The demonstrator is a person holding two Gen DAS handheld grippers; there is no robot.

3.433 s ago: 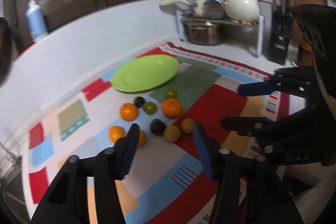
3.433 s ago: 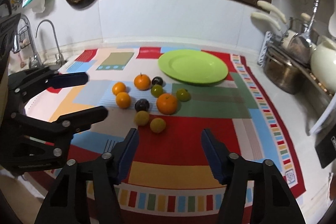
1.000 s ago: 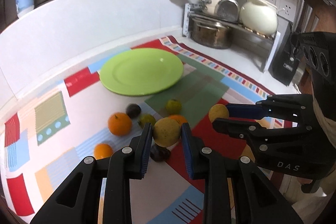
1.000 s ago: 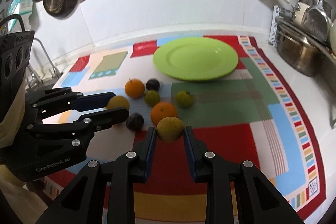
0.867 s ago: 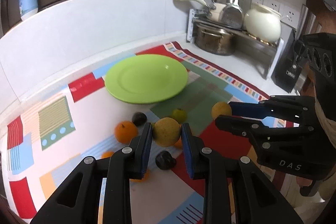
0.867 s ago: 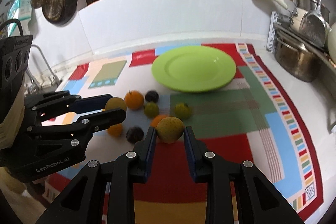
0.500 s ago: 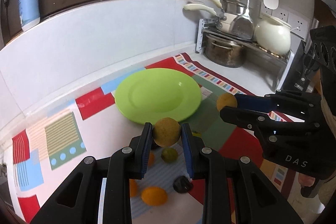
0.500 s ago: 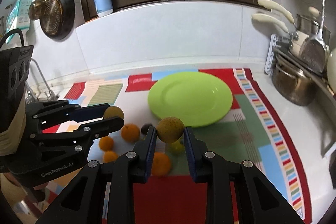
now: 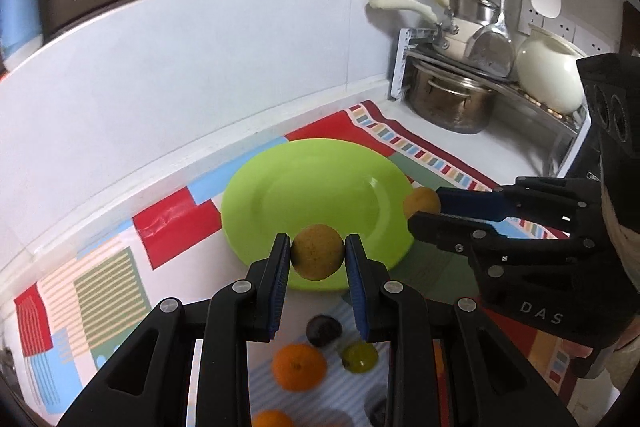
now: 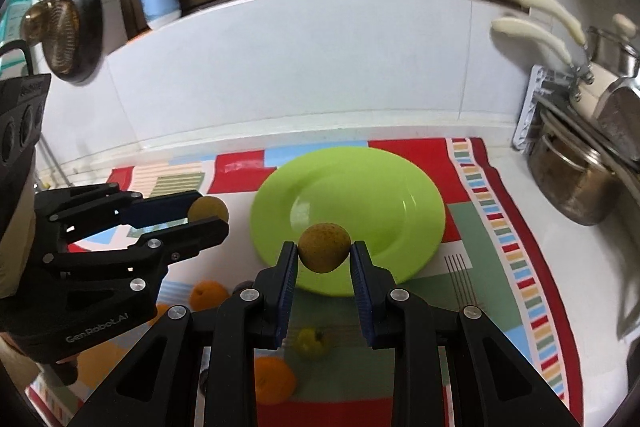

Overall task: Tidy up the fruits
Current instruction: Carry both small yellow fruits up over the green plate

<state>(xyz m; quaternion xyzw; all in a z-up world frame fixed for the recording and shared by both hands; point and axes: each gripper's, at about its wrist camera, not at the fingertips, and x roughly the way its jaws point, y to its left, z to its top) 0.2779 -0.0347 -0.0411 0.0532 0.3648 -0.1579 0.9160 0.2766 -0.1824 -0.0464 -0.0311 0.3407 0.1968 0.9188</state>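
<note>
Holding a round, speckled yellow-brown fruit (image 9: 317,256) pinched between its blue-padded fingers, the left gripper (image 9: 318,259) hangs above the near left edge of the round lime-green plate (image 9: 320,187), which lies empty on the patchwork mat of red, green and blue blocks (image 9: 176,223). Moving right, the right gripper (image 10: 323,254) is likewise closed on a second yellow-brown fruit (image 10: 324,246), raised over the near rim of the same plate; in the left wrist view that fruit shows at the plate's right edge. Both grippers are narrowed just to the width of their fruit, with the pads touching its sides. The relation that matters: the plate's open centre lies ahead of and below both grippers, farther from the person, so each fruit needs, in my judgement, a short forward carry and a descent before release. Neither arm looks clearly nearer. The two grippers sit close side by side, so releasing together risks the fruits rolling into each other. Loose fruit waits on the mat nearer the person: an orange (image 9: 298,367), a dark plum (image 9: 323,330), and a small green fruit (image 9: 359,357).
</note>
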